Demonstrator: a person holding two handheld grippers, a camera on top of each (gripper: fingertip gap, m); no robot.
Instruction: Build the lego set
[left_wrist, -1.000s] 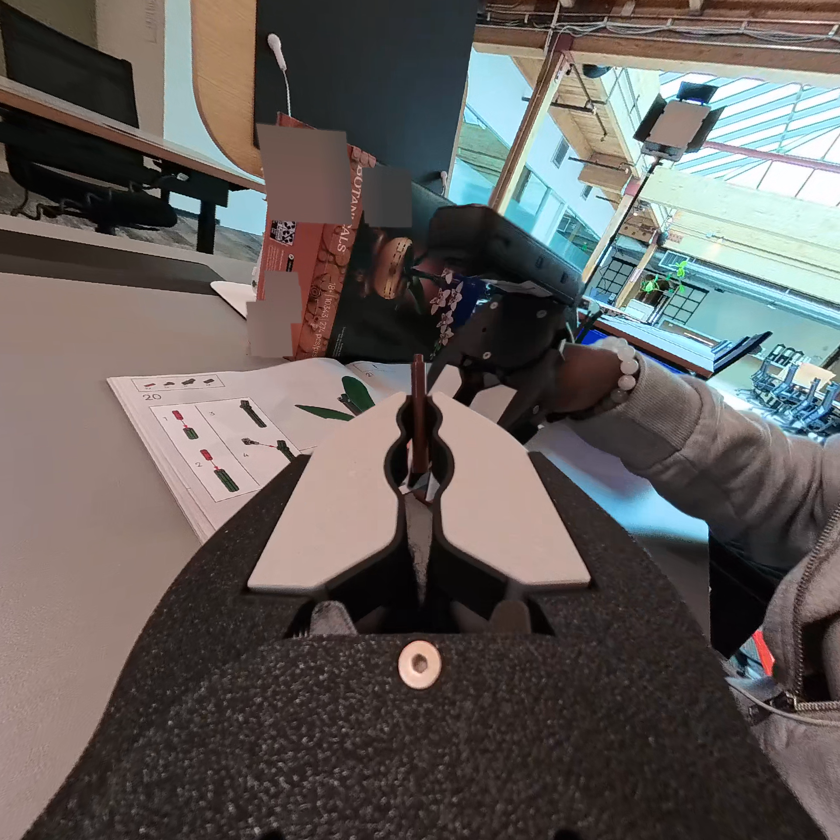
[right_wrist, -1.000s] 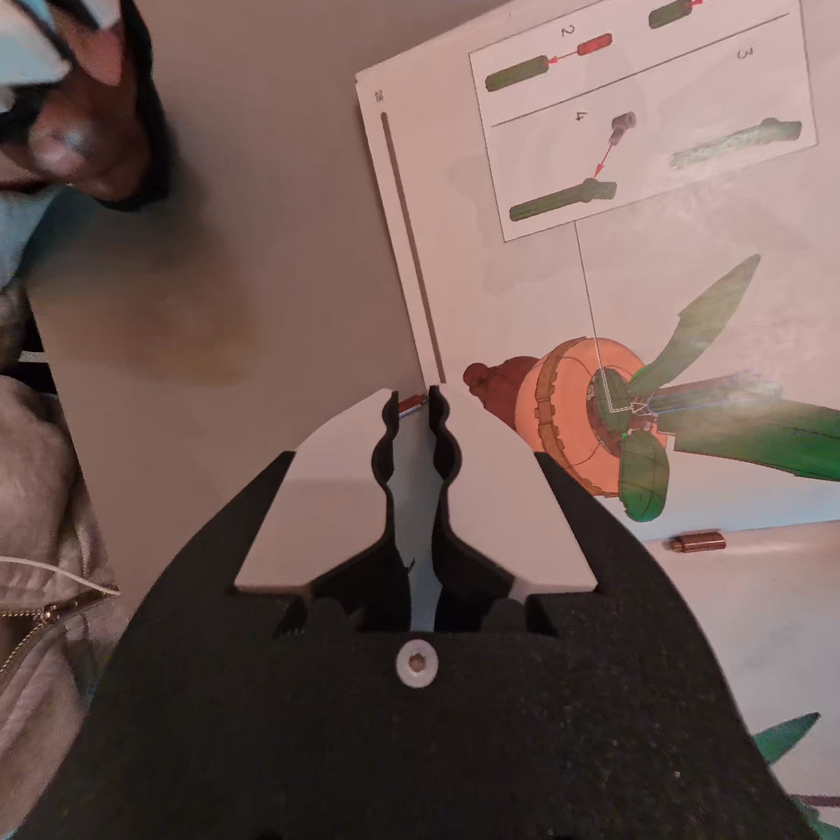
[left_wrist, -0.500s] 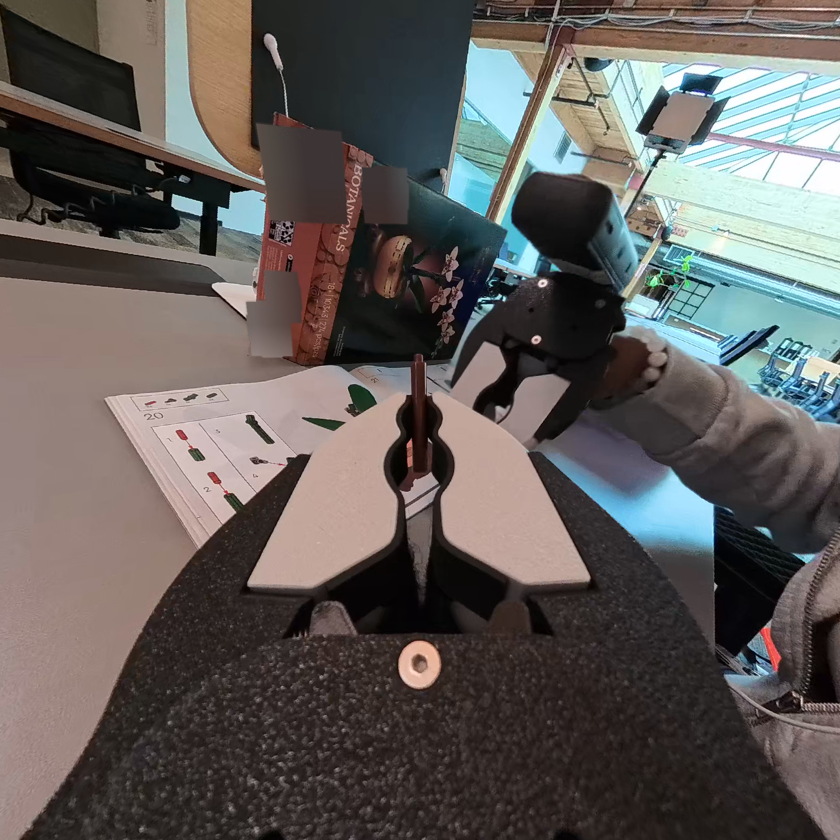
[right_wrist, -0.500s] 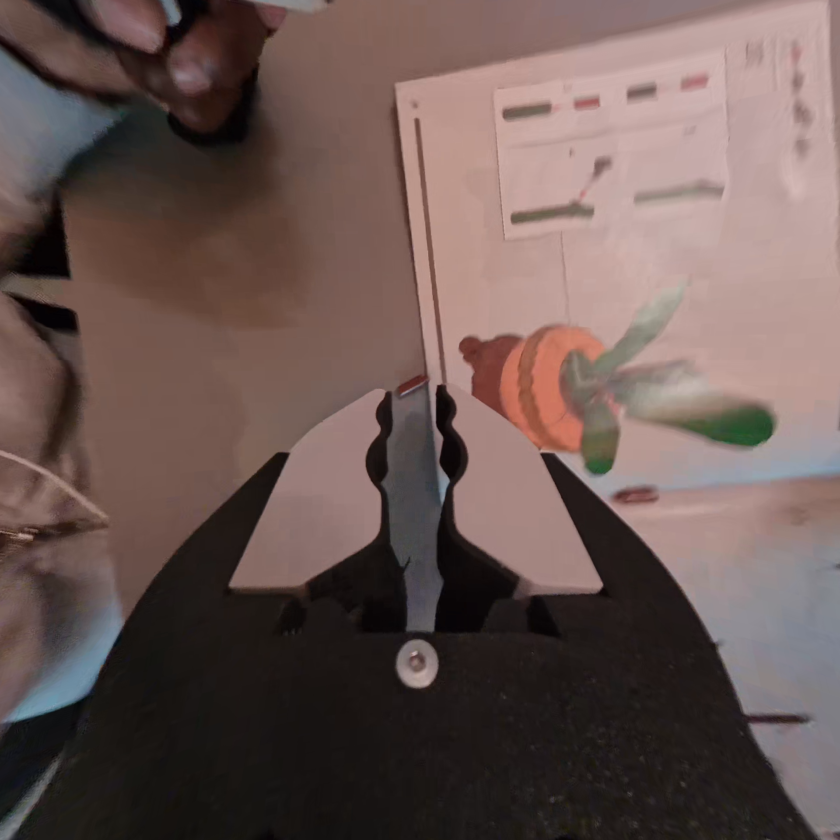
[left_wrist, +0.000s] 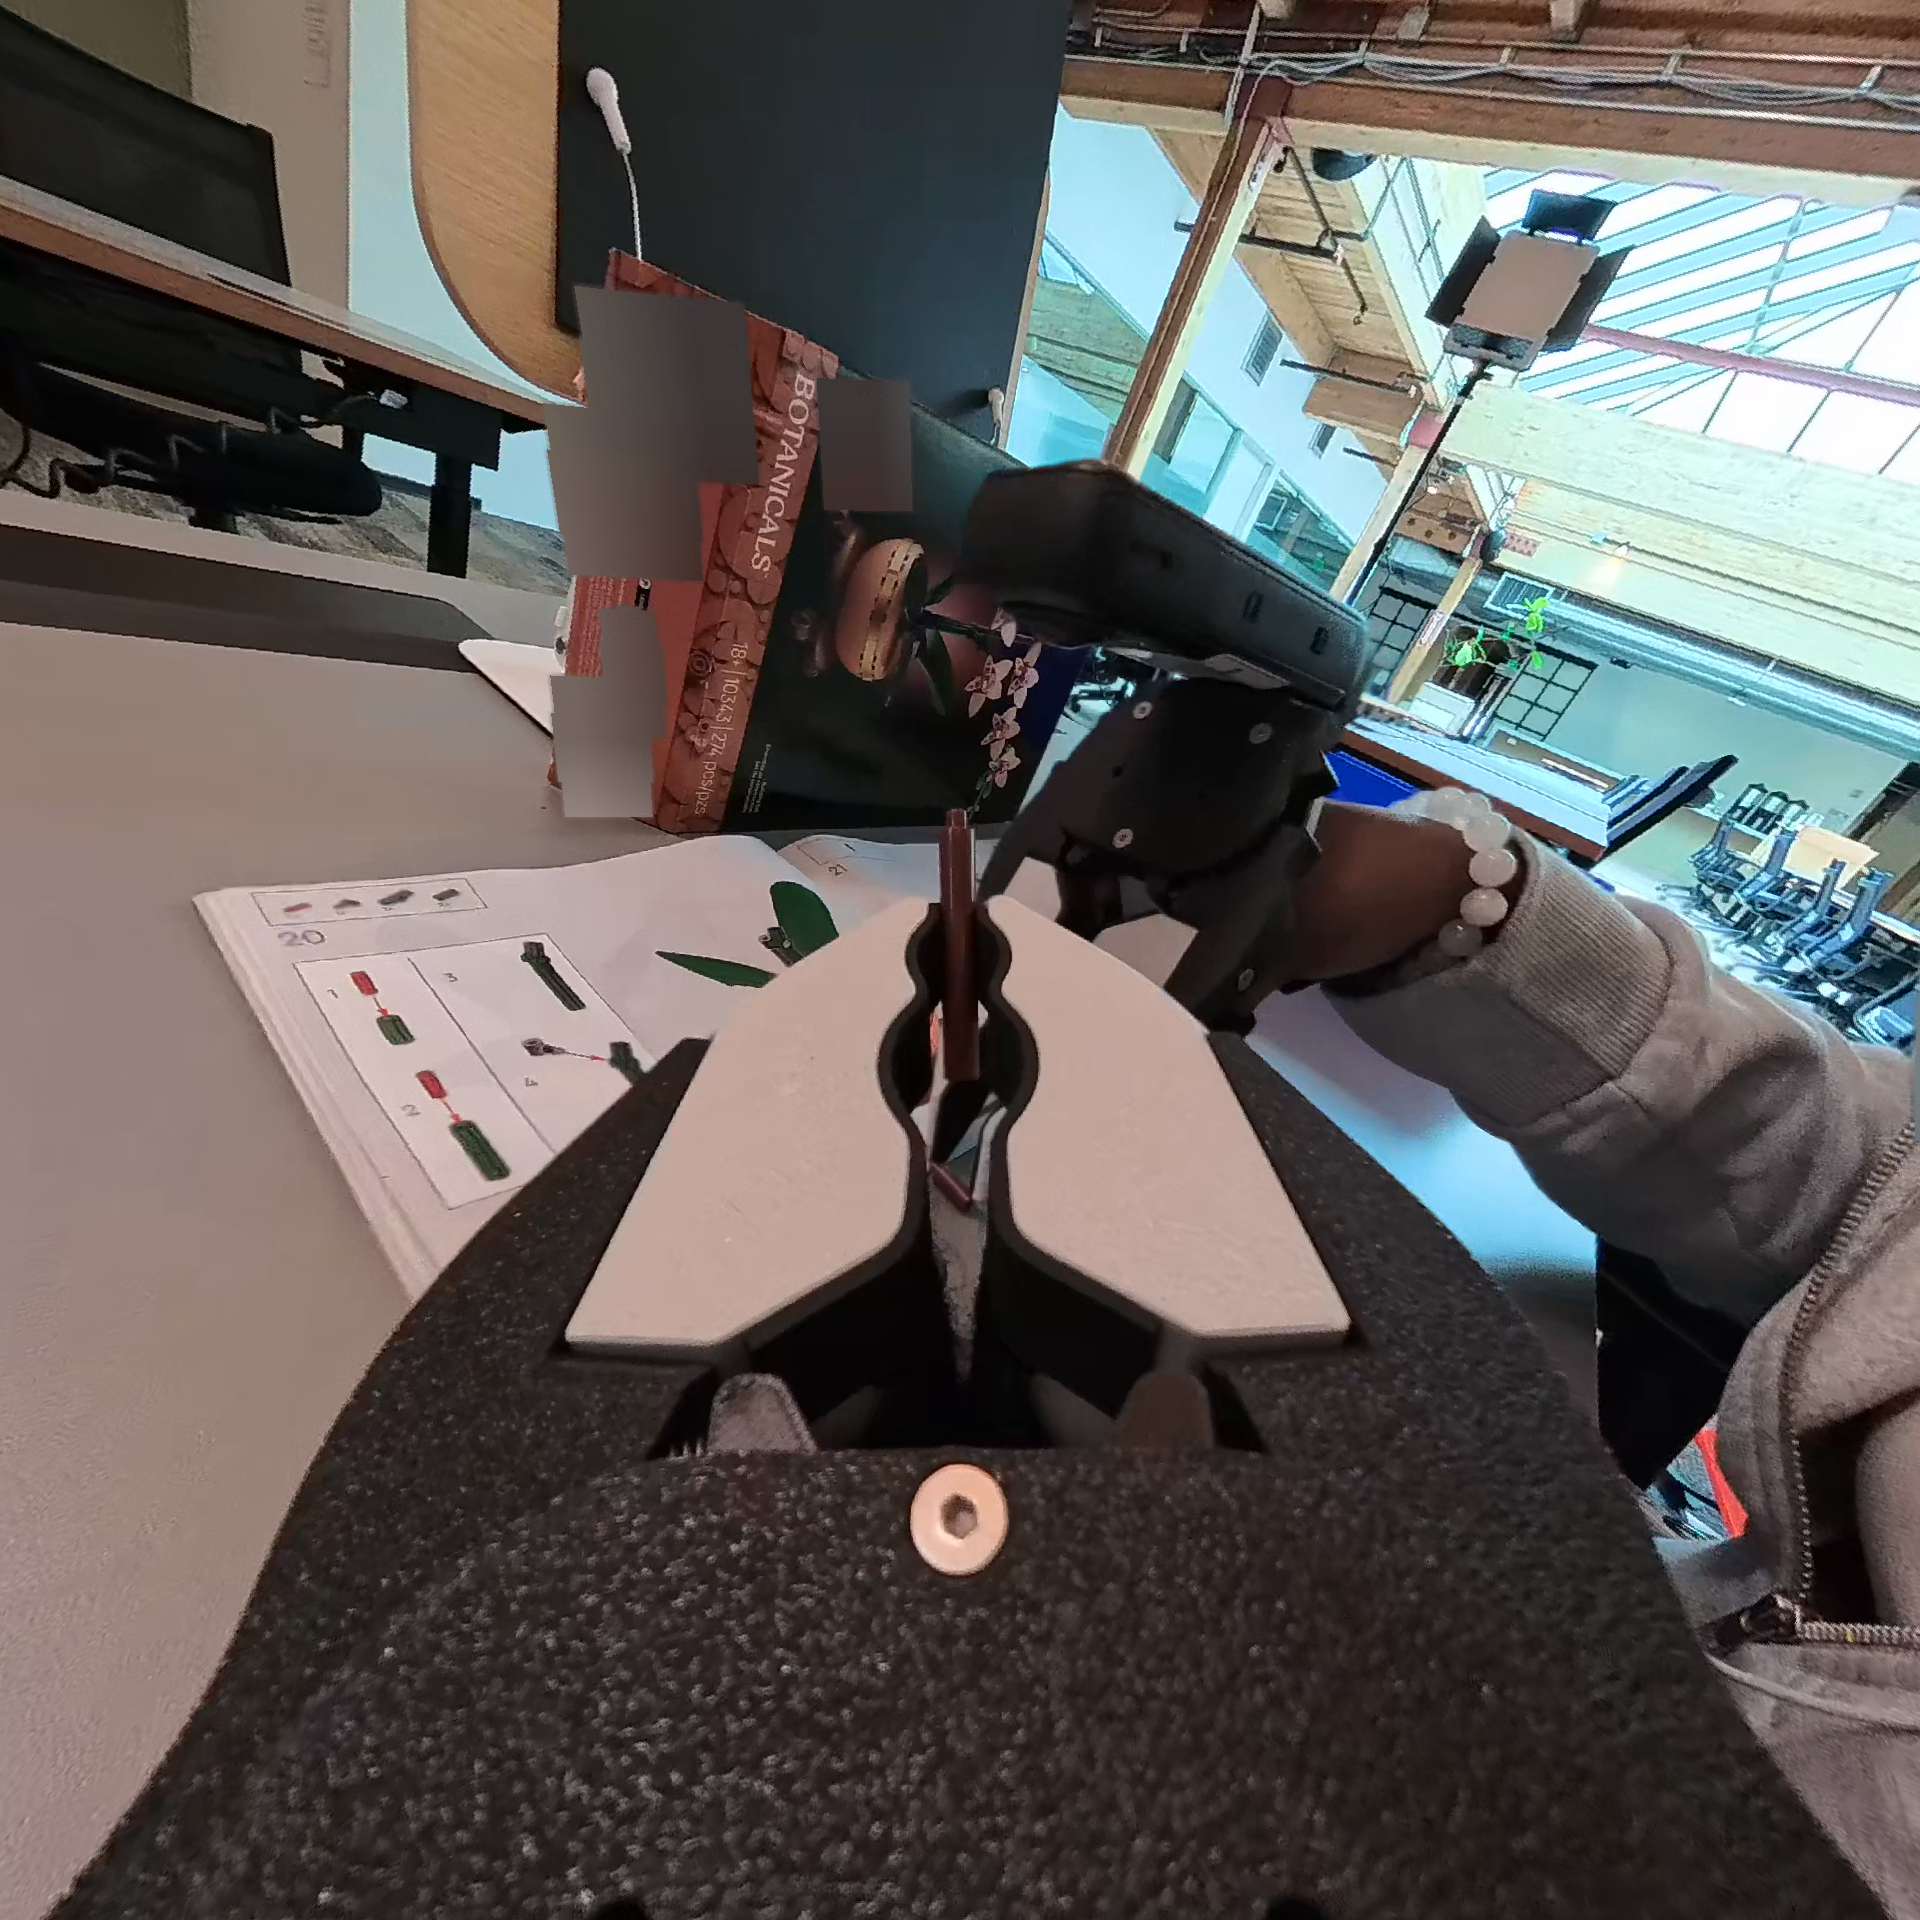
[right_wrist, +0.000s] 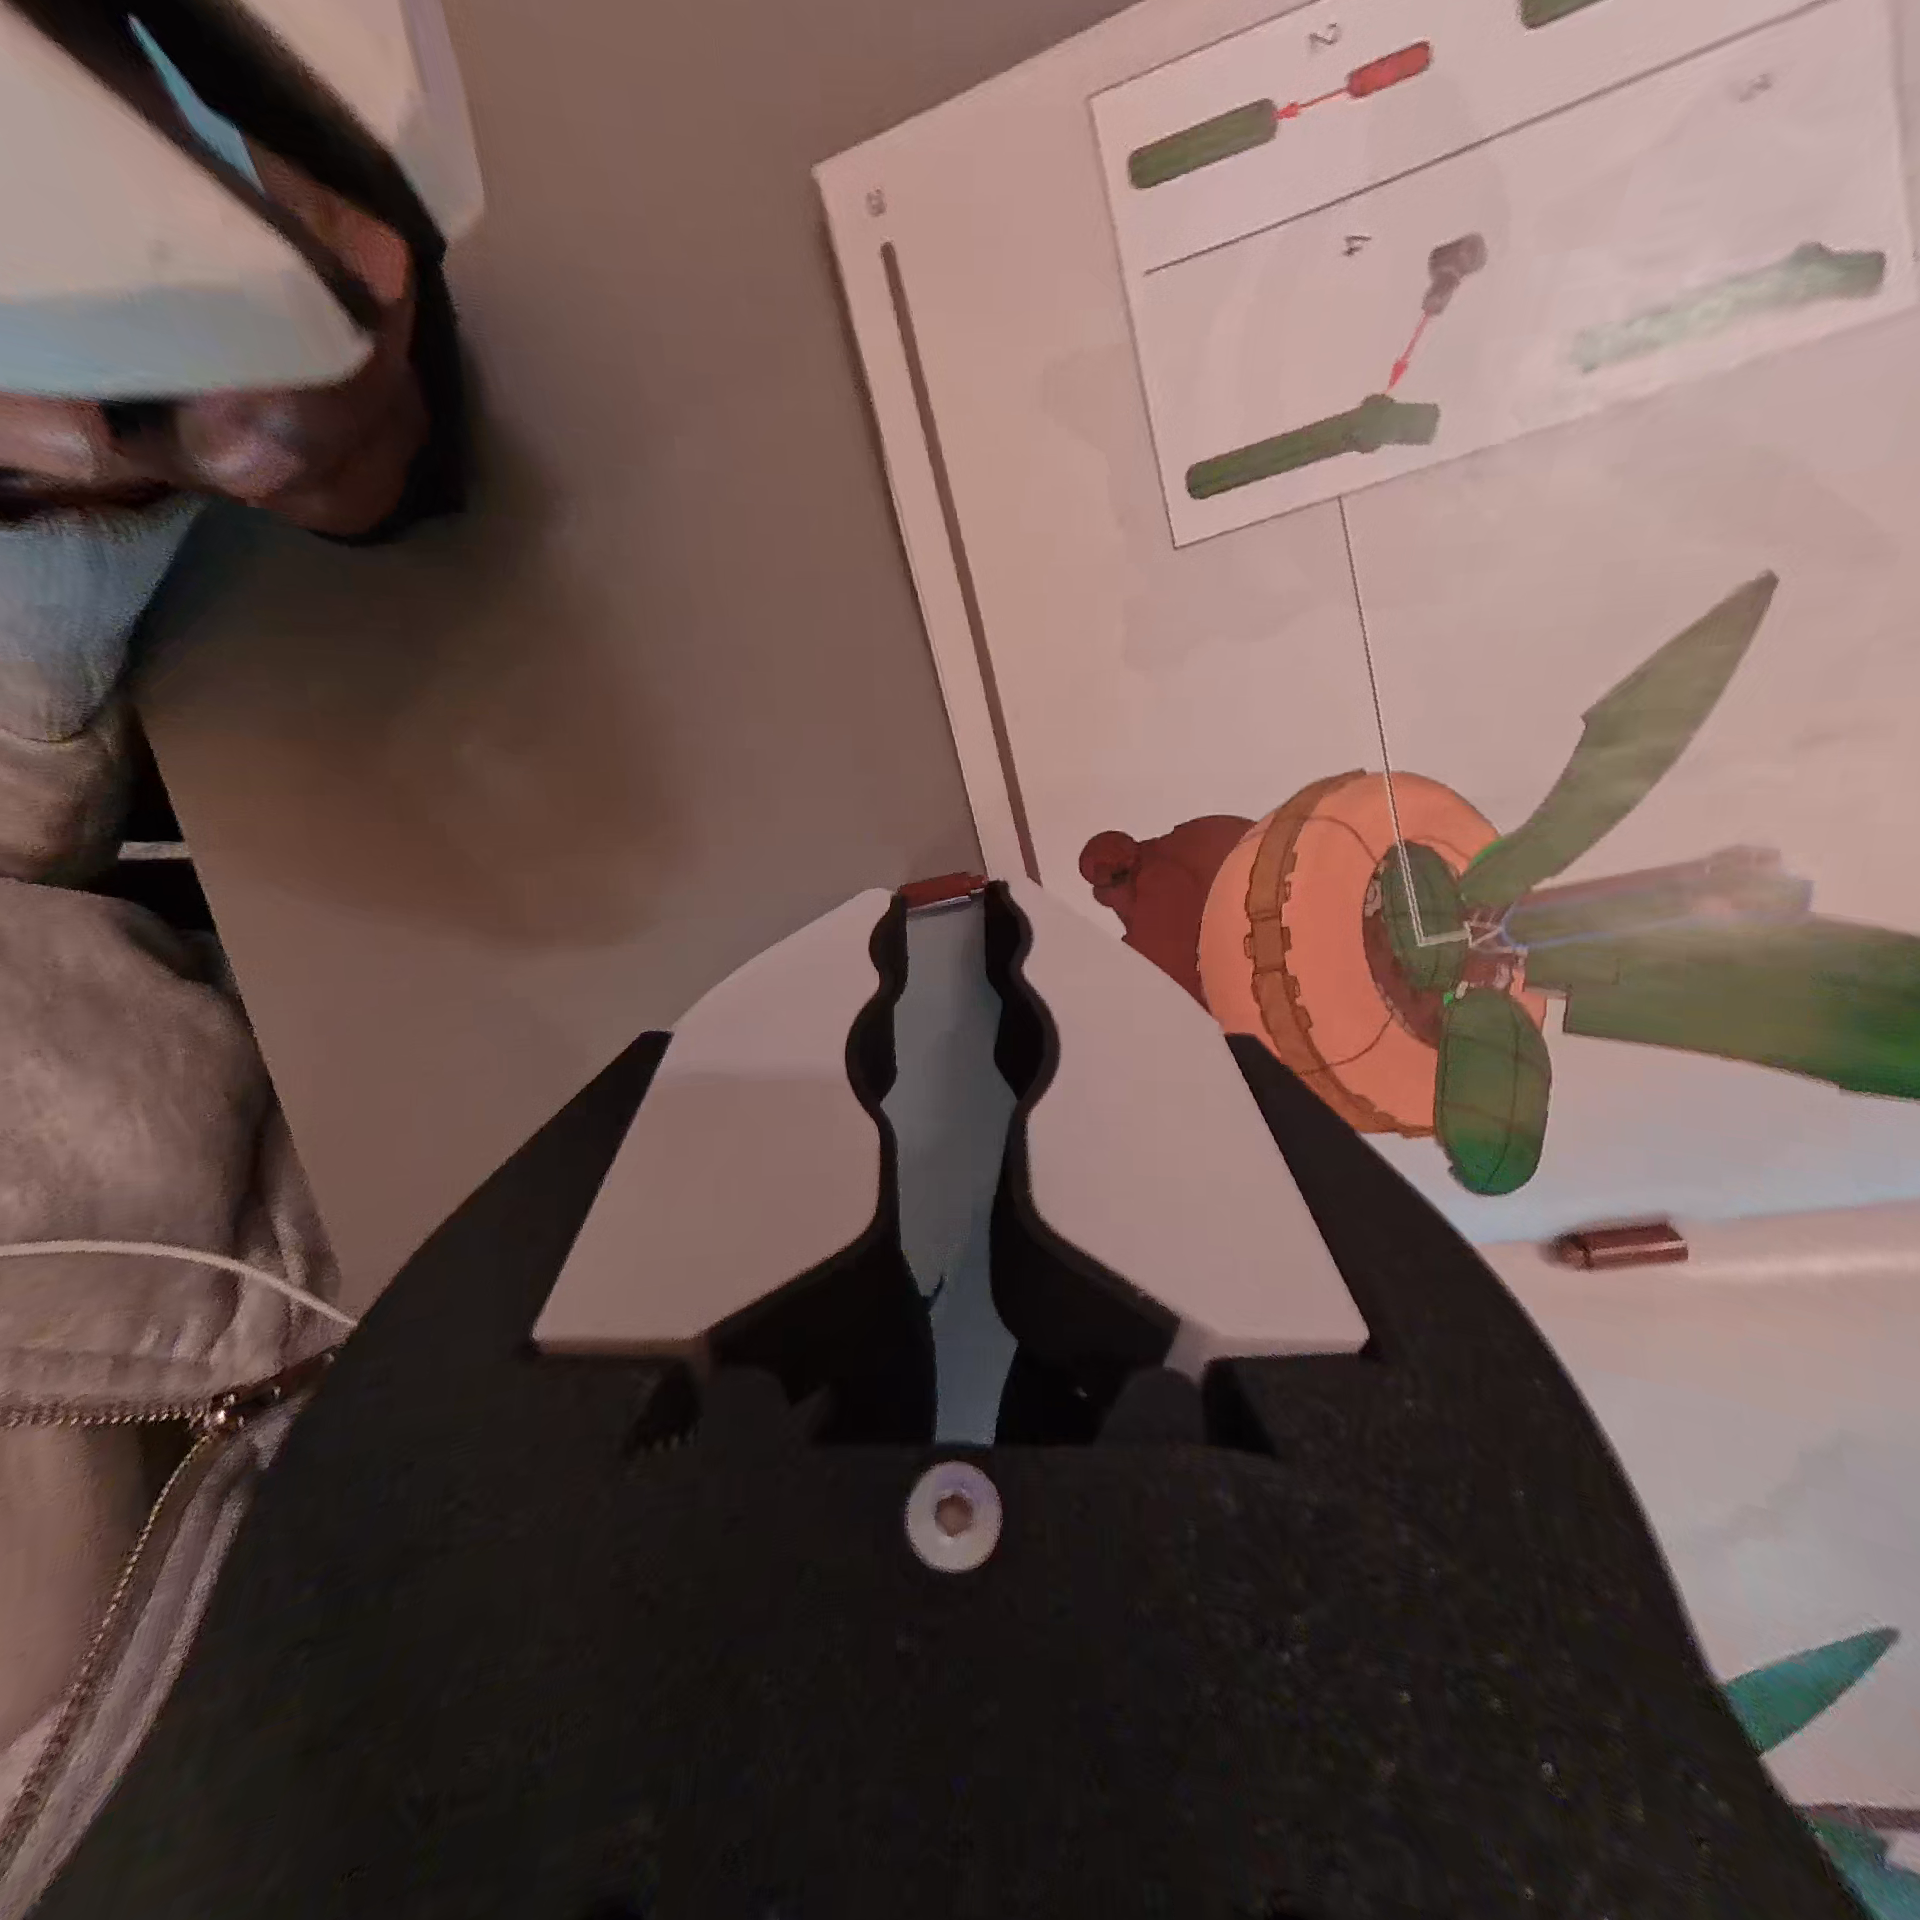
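Note:
My left gripper is shut on a thin dark brown rod that stands upright between its fingers. My right gripper is shut on a small red-brown piece, held crosswise at the very fingertips above the grey table. In the left wrist view the right gripper points down at the open instruction booklet, just behind the rod. The left gripper shows blurred at the top left of the right wrist view.
The booklet lies open on the grey table. A small brown piece lies at its lower edge. The set's box stands behind the booklet. A person's grey sleeve crosses from the right. Left tips to right tips: about 11 centimeters.
The right gripper rose and swung half a second ago, then came back down over the booklet's edge. Its red-brown piece now sits crosswise at the tips. The left gripper held still with the rod.

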